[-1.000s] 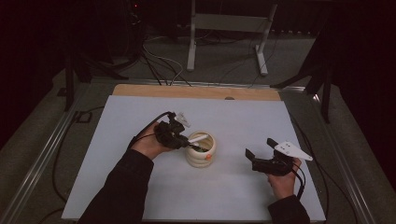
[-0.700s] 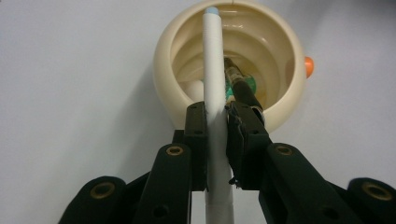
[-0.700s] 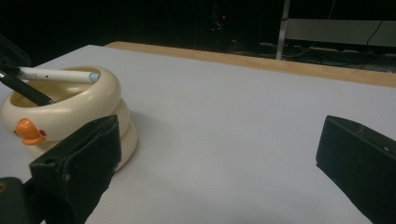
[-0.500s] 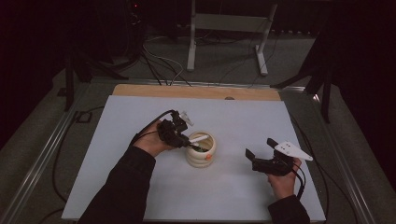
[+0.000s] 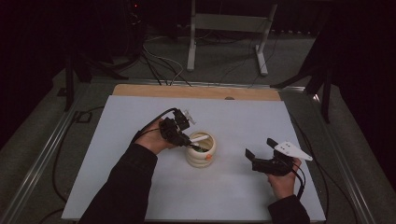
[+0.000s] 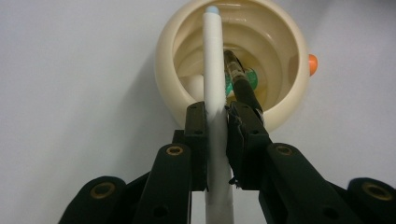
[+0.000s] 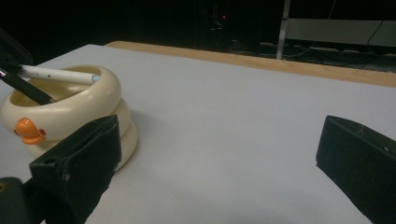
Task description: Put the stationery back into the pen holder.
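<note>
Nothing has shifted since the earlier frame: your left gripper (image 5: 187, 140), centre-left of the high view, stays clamped on the white pen (image 6: 215, 93) angled over the cream duck-shaped holder (image 5: 201, 150). Your right gripper (image 5: 264, 154) rests lower right, jaws wide apart around nothing.

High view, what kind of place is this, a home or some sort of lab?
Probably a lab or recording studio rather than a home: a bare white table edged by metal rails, loose cables across the grey floor, a metal stand and dark surroundings behind.
</note>
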Demonstrator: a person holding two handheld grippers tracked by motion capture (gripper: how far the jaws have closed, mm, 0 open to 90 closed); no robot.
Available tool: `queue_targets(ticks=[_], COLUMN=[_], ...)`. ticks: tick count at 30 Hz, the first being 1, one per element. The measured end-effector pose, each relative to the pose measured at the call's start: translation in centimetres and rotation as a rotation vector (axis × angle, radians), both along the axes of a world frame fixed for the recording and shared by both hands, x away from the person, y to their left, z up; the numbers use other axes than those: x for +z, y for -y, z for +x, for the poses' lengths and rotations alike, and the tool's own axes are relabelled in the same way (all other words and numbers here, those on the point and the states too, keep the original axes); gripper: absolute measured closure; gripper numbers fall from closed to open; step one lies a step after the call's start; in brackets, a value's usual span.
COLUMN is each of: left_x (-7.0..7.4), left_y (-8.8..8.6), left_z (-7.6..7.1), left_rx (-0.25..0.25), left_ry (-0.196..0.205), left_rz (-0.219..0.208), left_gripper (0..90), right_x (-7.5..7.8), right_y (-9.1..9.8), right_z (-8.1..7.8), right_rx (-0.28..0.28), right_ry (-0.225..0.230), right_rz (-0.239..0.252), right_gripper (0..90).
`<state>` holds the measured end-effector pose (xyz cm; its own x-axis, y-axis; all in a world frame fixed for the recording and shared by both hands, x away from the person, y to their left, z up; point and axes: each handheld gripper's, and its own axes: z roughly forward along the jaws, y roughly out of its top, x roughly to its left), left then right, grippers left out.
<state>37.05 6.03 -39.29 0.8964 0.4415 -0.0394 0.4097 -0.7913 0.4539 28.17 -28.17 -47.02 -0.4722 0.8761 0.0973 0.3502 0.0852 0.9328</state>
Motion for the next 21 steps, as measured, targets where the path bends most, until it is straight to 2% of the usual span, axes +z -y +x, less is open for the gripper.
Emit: queue_targets(ticks=[3, 7, 10, 13, 17, 21], left_x=[0.02, -0.13, -0.22, -0.11, 0.16, 0.06], left_y=[-0.03, 0.26, 0.48, 0.40, -0.10, -0.46], left_z=[0.07, 0.08, 0.08, 0.18, 0.09, -0.06], left_rx=[0.008, 0.003, 0.006, 0.020, 0.052, 0.071], left_ry=[0.007, 0.008, 0.023, 0.036, 0.054, 0.072], left_rz=[-0.025, -0.020, -0.039, -0.074, -0.149, -0.190], left_gripper=[79.0, 79.0, 79.0, 78.9, 78.9, 79.0], right_x=[0.00, -0.02, -0.02, -0.01, -0.02, -0.04], right_y=[0.03, 0.02, 0.02, 0.05, 0.07, 0.00], right_z=[0.02, 0.01, 0.01, 0.00, 0.01, 0.01], right_rx=[-0.002, -0.001, -0.001, -0.003, -0.004, -0.001], right_ry=[0.000, 0.000, -0.001, -0.001, -0.003, -0.003], right_rz=[0.002, -0.001, 0.001, 0.002, 0.002, 0.000], right_gripper=[0.1, 0.1, 0.1, 0.1, 0.1, 0.1])
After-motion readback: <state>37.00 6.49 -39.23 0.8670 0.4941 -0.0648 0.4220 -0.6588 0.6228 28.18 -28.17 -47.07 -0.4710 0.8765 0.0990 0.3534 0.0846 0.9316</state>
